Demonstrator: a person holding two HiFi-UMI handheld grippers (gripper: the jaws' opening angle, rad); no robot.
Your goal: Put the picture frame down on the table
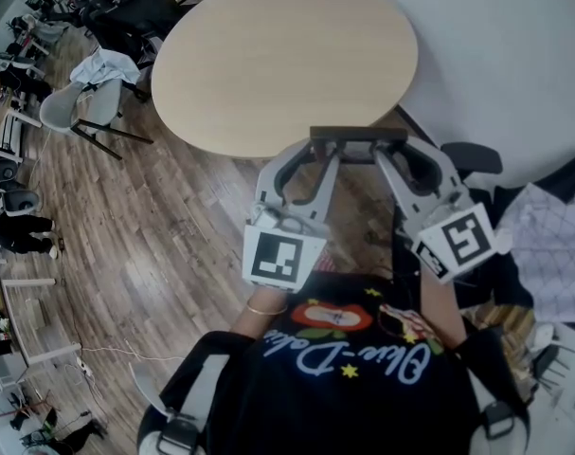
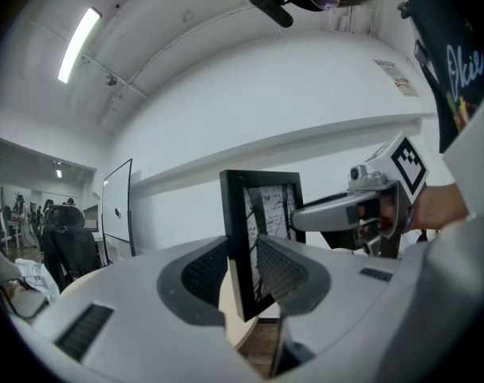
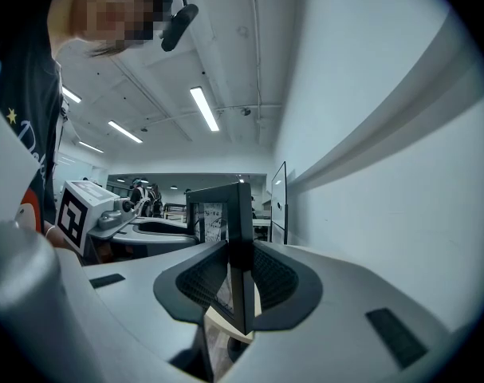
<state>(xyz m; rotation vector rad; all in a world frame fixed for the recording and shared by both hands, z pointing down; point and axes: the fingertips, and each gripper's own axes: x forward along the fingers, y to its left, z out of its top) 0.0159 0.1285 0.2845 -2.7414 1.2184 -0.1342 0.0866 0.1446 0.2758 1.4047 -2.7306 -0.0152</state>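
The black picture frame [image 1: 358, 134] is being held upright, long axis vertical, top edge running left to right, over the near rim of the round wooden table [image 1: 268, 55]. Its side edges are being pinched by the left gripper [image 1: 327, 152] and the right gripper [image 1: 389, 154] — plank floor [image 1: 173, 226] and a grey chair [image 1: 83, 107] lying beyond.

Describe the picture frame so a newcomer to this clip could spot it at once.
Find the round wooden table in the head view; by its near edge, a dark bar is the picture frame, seen edge-on. It alone is held by the left gripper and right gripper, one per end.
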